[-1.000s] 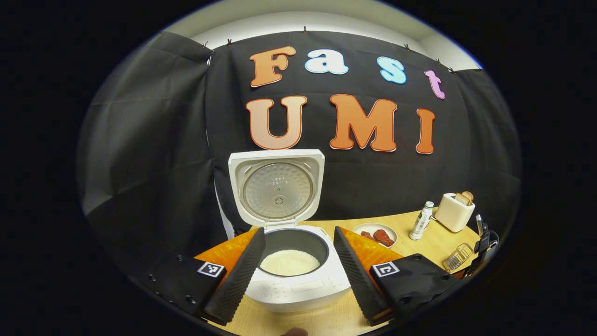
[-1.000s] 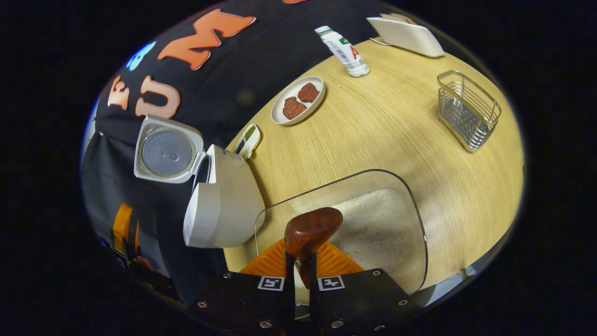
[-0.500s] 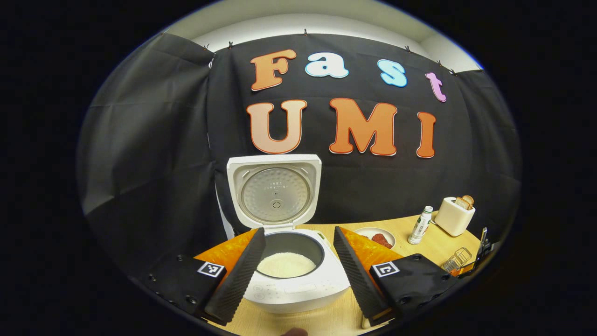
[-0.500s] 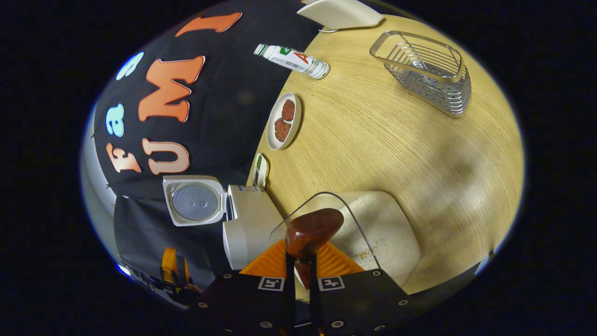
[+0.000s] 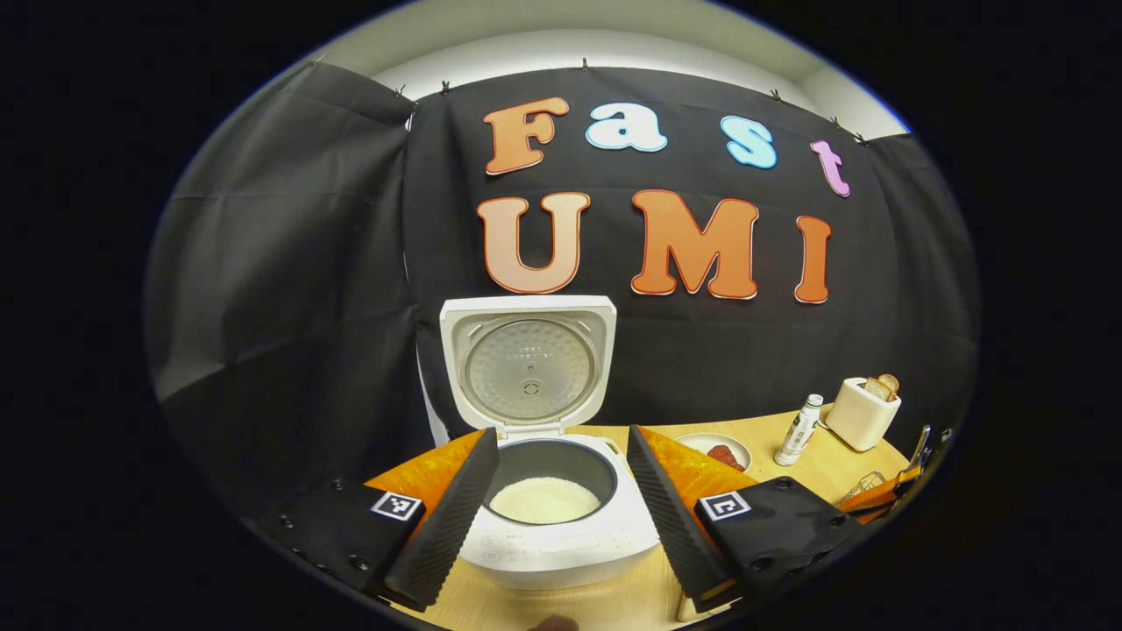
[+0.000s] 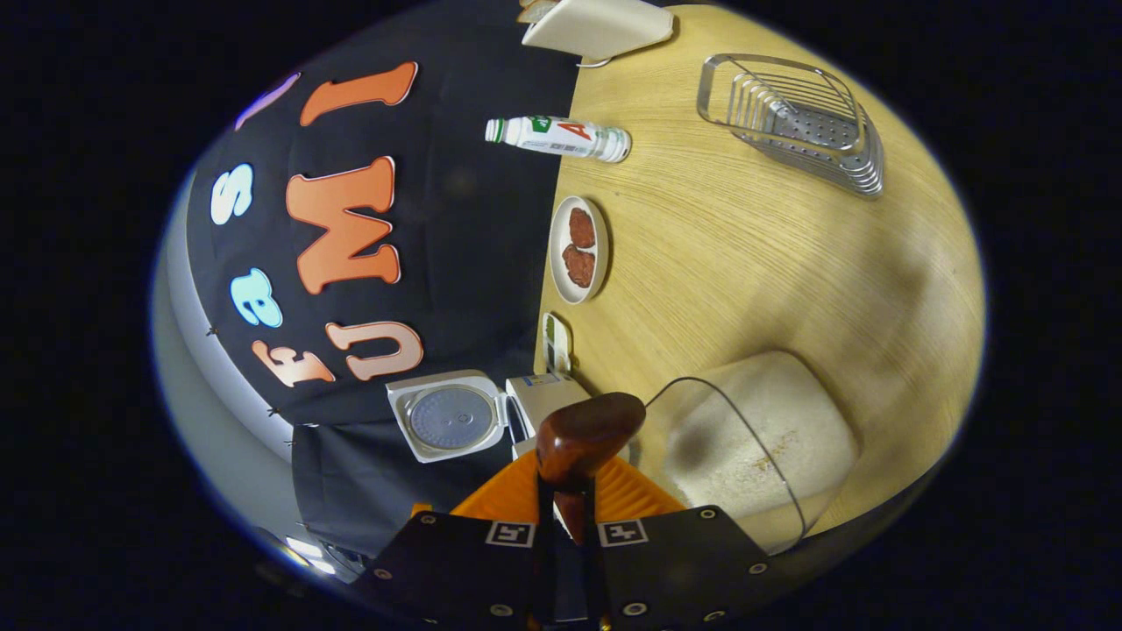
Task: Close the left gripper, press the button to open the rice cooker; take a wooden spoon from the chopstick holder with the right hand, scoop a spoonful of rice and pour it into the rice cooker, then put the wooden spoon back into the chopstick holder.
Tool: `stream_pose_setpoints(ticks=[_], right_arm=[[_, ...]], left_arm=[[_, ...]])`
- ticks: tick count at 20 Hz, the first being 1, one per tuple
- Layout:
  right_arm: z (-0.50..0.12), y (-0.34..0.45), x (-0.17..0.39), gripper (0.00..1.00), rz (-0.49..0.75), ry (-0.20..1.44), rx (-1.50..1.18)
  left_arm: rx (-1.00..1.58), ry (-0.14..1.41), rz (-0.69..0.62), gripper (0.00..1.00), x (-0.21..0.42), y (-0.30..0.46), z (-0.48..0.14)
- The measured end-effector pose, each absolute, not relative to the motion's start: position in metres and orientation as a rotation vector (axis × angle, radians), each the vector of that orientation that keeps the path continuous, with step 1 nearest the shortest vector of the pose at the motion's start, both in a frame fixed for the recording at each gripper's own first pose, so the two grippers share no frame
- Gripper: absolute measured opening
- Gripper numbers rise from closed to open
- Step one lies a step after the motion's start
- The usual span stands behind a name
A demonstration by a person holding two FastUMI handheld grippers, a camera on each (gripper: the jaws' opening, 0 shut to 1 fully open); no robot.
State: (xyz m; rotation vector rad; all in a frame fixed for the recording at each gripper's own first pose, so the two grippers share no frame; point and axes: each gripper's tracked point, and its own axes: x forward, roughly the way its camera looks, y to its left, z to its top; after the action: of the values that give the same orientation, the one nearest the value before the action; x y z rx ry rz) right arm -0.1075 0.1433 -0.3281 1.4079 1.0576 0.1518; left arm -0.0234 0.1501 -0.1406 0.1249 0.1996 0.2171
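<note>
So: 1 rice cooker (image 5: 561,513) lid up | left gripper (image 5: 561,508) fingers spread | right gripper (image 6: 568,517) clamping 1 wooden spoon (image 6: 583,438) | 1 chopstick holder (image 6: 789,118)

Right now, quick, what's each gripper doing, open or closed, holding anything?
Left gripper: open, holding nothing, in front of the rice cooker.
Right gripper: closed on the wooden spoon.

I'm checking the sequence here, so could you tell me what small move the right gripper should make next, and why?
Probably carry the wooden spoon across to the wire chopstick holder and lower it in. The right gripper is shut on the spoon, whose bowl looks empty, the rice cooker stands open with rice in its pot, and the holder looks empty.
</note>
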Motion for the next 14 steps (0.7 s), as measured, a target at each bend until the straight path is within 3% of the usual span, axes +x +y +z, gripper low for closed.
stream_pose_setpoints(ticks=[14], right_arm=[[-0.252,0.269,-0.034,0.12,0.374,1.038,1.515]], left_arm=[[0.113,0.14,0.361,1.0,-0.055,0.234,-0.123]])
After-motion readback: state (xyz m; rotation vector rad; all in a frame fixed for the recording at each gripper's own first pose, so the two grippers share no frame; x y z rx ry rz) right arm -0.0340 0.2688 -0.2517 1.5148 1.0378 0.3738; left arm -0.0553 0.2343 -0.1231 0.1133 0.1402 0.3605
